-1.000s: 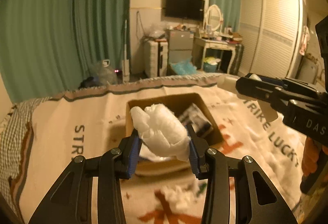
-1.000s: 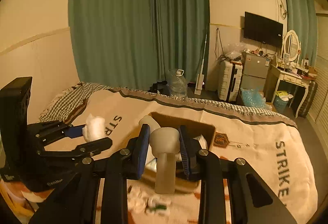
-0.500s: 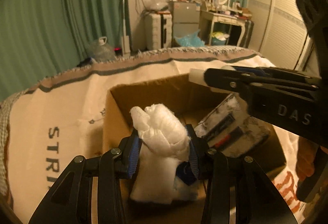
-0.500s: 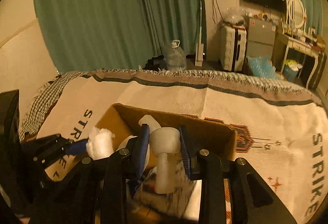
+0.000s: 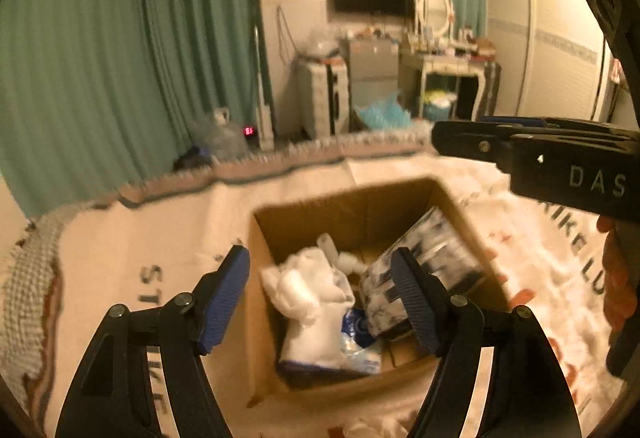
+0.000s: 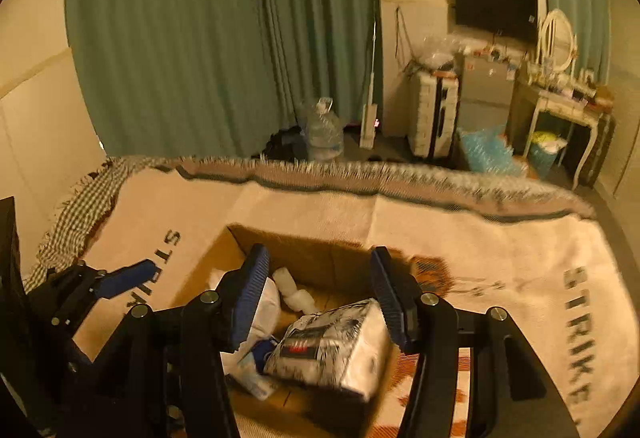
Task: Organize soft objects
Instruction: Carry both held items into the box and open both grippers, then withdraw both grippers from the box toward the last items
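Now both tongs, left (image 5: 320, 302) and right (image 6: 320, 298), spread empty above brown cardboard box (image 5: 320, 213); crinkly white wad (image 5: 308, 286) inside.

We are in a home bedroom: a bed (image 6: 460, 238) under a fringed printed blanket (image 6: 320, 197), green curtains (image 6: 200, 37) across the far wall, a wall-mounted television (image 6: 495, 7), a white vanity with an oval mirror (image 6: 558, 37), a suitcase (image 6: 432, 113) and a louvred wardrobe (image 5: 560, 37)
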`<action>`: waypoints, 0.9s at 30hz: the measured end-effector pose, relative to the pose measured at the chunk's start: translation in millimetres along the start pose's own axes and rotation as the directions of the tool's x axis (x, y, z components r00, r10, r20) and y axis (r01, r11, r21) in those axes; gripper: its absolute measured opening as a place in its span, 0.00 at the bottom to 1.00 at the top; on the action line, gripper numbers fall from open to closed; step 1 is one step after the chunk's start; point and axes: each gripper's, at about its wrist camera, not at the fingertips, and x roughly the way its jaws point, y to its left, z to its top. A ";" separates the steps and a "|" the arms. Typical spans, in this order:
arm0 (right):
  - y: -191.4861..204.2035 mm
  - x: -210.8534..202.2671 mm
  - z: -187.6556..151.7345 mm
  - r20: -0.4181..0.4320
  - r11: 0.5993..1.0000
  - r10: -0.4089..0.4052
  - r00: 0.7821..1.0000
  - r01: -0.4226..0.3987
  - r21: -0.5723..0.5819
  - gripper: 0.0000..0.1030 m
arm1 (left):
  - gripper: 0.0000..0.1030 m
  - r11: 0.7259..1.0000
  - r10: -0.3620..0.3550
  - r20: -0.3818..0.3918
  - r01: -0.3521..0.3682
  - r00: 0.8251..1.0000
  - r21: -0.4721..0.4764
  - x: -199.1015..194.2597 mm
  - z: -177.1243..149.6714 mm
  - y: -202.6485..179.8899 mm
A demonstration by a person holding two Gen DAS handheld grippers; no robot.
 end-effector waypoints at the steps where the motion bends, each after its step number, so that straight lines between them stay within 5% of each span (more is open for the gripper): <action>1: 2.8 -17.2 4.5 0.015 1.000 -0.007 1.000 0.007 -0.004 0.53 | 0.72 1.000 0.008 0.026 -0.008 1.000 0.009 -18.1 3.6 -1.0; 7: 22.9 -126.9 19.0 0.103 0.999 -0.038 0.994 0.041 -0.020 0.56 | 0.72 0.999 0.026 0.145 -0.028 0.989 0.018 -114.4 16.7 -7.0; 10: 36.6 -175.7 17.5 0.142 0.997 -0.056 0.988 0.062 -0.037 0.62 | 0.91 0.998 0.043 0.205 -0.049 0.978 0.026 -158.1 14.8 -9.0; 16: 64.2 -249.6 -6.5 0.189 0.995 -0.060 0.980 0.073 -0.062 0.75 | 0.91 0.998 0.053 0.277 -0.056 0.959 0.002 -233.1 -5.9 -8.0; 22: 82.9 -284.5 -50.1 0.189 0.996 -0.028 0.982 0.043 -0.077 0.91 | 0.91 0.995 0.098 0.288 -0.092 0.953 -0.036 -258.4 -36.6 -1.9; 27: 91.3 -280.1 -93.6 0.157 0.995 -0.006 0.988 0.022 -0.100 0.93 | 0.91 0.991 0.120 0.232 -0.104 0.965 -0.083 -243.9 -67.0 0.9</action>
